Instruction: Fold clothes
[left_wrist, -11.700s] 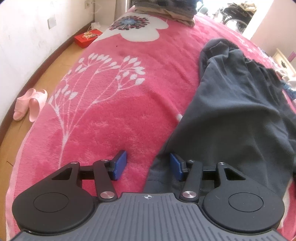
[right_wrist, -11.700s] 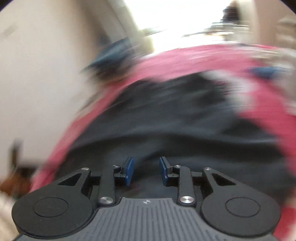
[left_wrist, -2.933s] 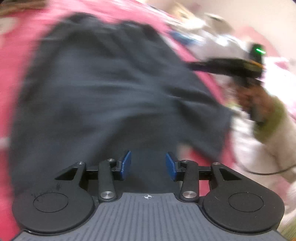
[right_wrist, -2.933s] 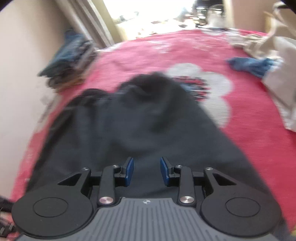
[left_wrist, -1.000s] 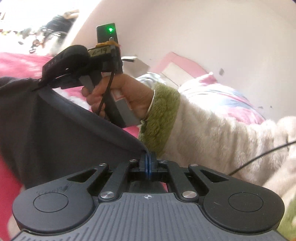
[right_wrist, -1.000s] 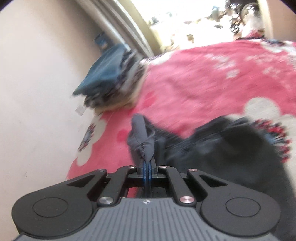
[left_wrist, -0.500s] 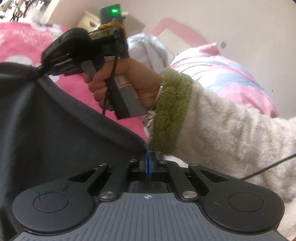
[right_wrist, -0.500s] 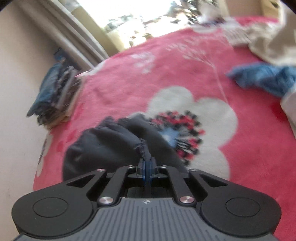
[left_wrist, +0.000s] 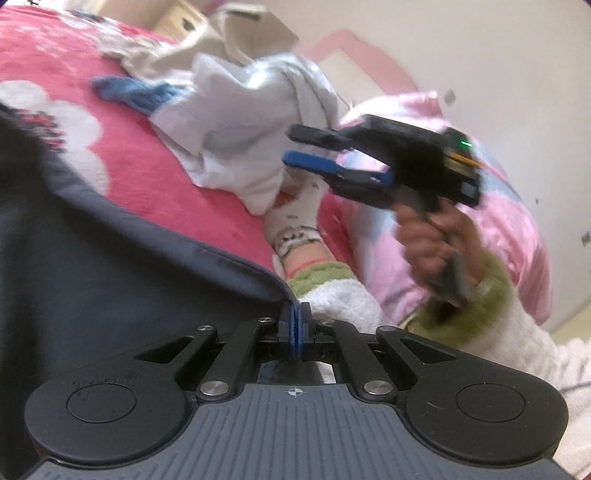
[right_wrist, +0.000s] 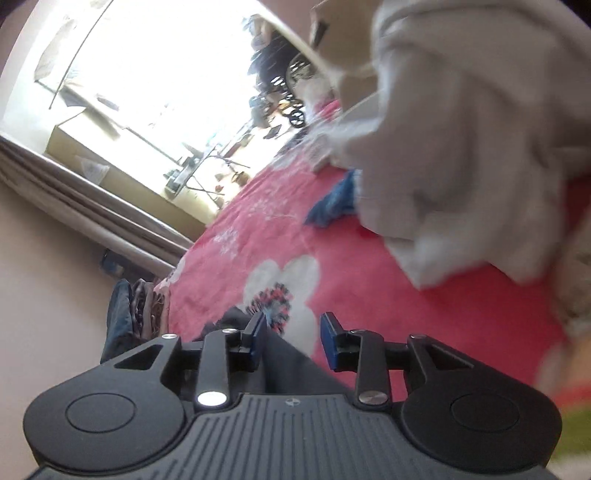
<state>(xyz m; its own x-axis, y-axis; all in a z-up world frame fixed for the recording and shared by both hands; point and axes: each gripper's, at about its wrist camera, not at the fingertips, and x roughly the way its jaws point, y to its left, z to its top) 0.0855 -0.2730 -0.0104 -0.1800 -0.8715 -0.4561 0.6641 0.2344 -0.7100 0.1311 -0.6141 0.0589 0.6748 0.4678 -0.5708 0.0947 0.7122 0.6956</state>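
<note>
Pretty clearly someone's bedroom at home: a bed with a fuzzy pink floral blanket (left_wrist: 155, 173), a shiny pink pillow (left_wrist: 517, 236) by the pink headboard (left_wrist: 354, 48), loose laundry (left_wrist: 236, 140) heaped on the bed, a folded clothes stack (right_wrist: 133, 317) by the wall, and a bright window (right_wrist: 159, 74) with curtains.

We see the dark garment (left_wrist: 110, 288) run off the left wrist view's left edge. Motion blur smears the right gripper (left_wrist: 295, 144), the hand (left_wrist: 436, 240) holding it, and the pale clothes pile (right_wrist: 461, 147). The window scene is washed out.
</note>
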